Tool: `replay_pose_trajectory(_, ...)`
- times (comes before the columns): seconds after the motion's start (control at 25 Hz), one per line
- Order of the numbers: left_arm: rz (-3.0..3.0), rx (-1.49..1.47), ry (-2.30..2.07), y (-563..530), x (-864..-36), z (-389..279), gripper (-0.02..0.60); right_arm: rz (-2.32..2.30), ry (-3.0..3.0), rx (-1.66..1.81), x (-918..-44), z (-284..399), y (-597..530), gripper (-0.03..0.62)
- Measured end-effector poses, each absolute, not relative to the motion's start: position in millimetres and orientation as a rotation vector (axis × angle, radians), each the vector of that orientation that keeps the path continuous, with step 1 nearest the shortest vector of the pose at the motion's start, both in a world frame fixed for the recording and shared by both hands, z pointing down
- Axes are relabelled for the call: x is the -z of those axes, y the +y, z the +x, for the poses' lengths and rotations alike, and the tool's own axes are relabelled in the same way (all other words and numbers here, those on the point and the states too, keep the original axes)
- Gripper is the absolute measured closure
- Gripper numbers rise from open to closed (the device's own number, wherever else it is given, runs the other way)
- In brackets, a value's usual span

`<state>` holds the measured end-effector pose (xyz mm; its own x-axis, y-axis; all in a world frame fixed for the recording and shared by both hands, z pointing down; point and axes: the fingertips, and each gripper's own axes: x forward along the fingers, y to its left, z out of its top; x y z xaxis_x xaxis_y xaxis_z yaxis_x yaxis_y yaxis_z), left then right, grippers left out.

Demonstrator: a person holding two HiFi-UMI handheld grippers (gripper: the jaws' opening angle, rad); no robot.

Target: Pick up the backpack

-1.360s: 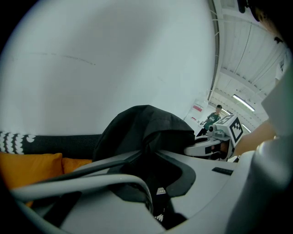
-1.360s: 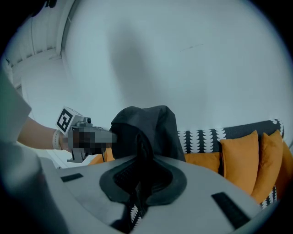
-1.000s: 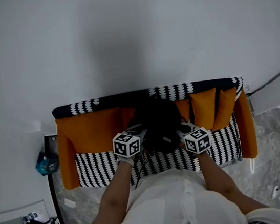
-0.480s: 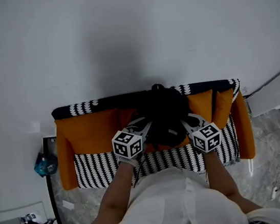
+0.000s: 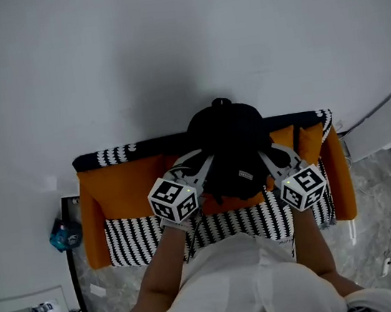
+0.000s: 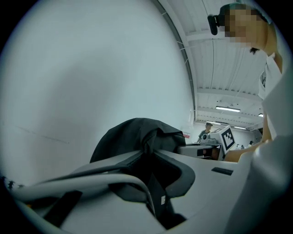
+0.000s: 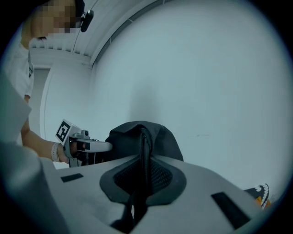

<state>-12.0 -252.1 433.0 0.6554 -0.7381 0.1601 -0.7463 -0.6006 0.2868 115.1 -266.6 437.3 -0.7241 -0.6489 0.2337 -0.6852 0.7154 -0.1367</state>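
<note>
While the head view looks down on the black backpack [image 5: 227, 147] held up between both grippers, over the backrest of the orange and striped sofa [image 5: 124, 187], it does not show how the jaws stand. The left gripper [image 6: 146, 154] view does: its jaws are pressed together on a dark strap, with the bag bulging just beyond against the pale wall [image 6: 91, 68]. In the right gripper [image 7: 143, 156] view the jaws are likewise pinched shut on a strap. That view alone catches the other gripper side-on. Only the head view shows a small blue thing [image 5: 66, 233] on the floor beside the sofa.
</note>
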Motion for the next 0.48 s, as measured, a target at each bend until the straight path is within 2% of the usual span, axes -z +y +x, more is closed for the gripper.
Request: replay_pose_trajectory(0.48,2.652,0.064,-1.22,-250.3,-373.5,-10.2,0.529,1.13,-2.861,-0.175,-380.7,118.1,-266.1,0.563)
